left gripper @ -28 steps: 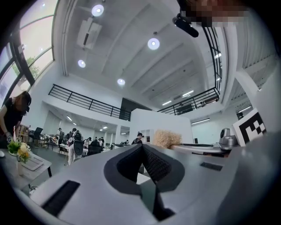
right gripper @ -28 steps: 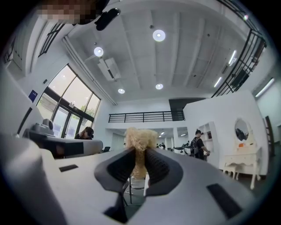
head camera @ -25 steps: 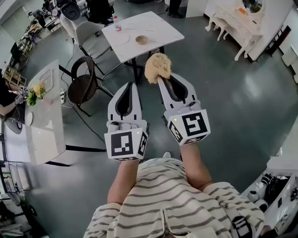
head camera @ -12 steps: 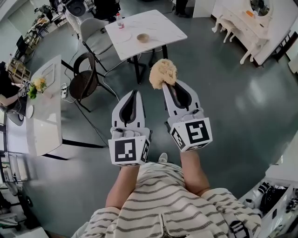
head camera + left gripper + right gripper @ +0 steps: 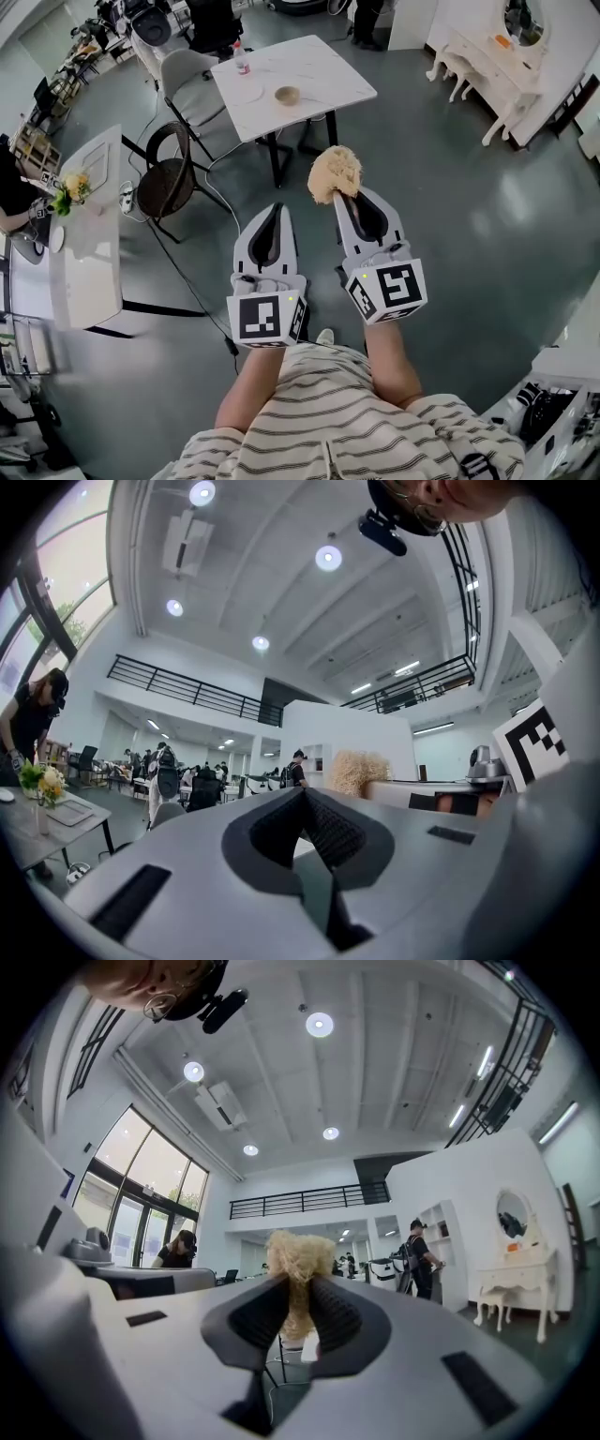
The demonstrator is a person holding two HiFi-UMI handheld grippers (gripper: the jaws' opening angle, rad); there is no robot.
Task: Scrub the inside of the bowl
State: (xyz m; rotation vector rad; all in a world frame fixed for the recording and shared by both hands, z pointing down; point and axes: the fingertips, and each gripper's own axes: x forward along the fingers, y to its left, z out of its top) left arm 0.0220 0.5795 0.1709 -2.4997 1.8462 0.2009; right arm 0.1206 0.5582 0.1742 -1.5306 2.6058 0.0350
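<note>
On the far table: a small tan bowl (image 5: 287, 95) stood upright on the white table (image 5: 323, 66), well apart from both of my grippers; a bottle (image 5: 242, 61) stood nearer the table's back corner.
Bowl, appearance: round and shallow with a pale rim; it was too small in the head view for me to judge its inside.
Head view only: this was the one view in which I could make out the bowl; it also showed both grippers held side by side over the grey floor (image 5: 469, 216).
Right gripper: my right gripper (image 5: 298, 1283) was clamped on a scrubber (image 5: 300, 1252), a tuft of pale, straw-coloured fibres bulging out past the jaw tips.
Right gripper view only: the ribbed pads (image 5: 330, 1312) pressed the scrubber's fibres from either side.
Left gripper: my left gripper (image 5: 305, 794) had its jaws pressed together with nothing between them.
Left gripper view only: the scrubber's tuft showed to the right, beyond the closed tips.
</note>
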